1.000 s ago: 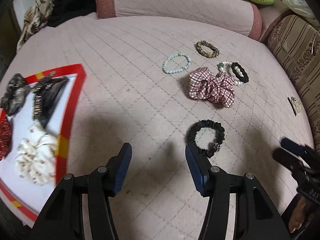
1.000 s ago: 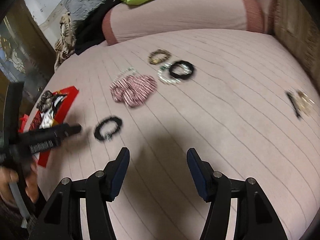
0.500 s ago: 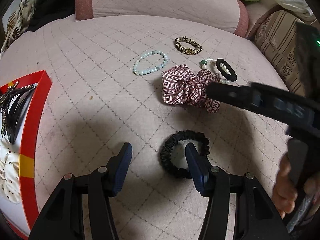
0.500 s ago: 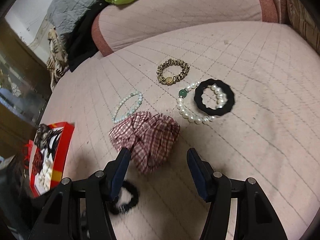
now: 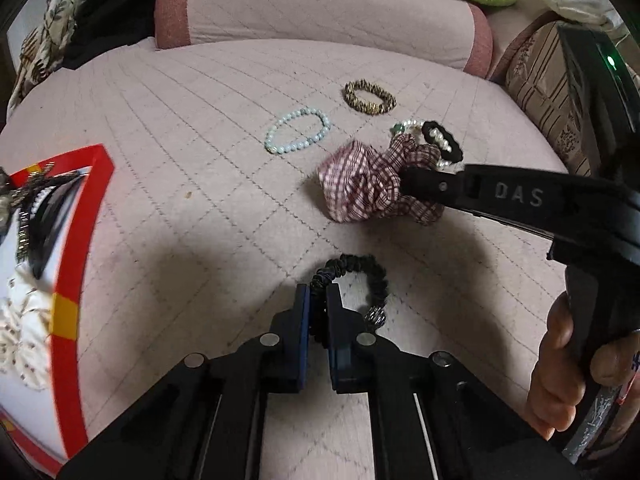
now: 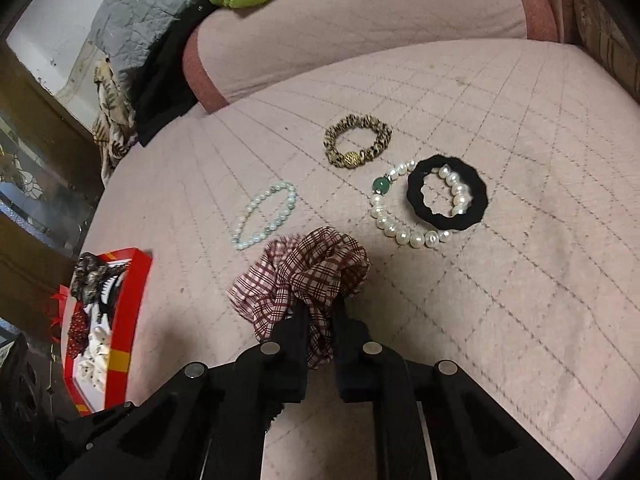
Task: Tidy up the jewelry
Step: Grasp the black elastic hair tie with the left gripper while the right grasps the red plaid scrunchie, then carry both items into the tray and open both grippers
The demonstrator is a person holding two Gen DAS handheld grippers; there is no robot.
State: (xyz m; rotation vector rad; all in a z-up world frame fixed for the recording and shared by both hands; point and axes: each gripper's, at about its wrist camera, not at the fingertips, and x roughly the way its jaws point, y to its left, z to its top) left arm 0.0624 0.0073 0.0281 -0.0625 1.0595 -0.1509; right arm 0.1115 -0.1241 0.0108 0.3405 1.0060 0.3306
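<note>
While both lie on the quilt: my left gripper (image 5: 318,304) jaws pinching the black scrunchie (image 5: 362,276), my right gripper (image 6: 320,320) jaws pinching the plaid scrunchie (image 6: 304,272).

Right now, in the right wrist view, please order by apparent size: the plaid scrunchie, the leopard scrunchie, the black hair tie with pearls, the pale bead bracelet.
1. plaid scrunchie, clearly largest, though nearest the camera.
2. black hair tie and pale bead bracelet look alike; not ranked.
3. leopard scrunchie, smallest, but farthest away.
</note>
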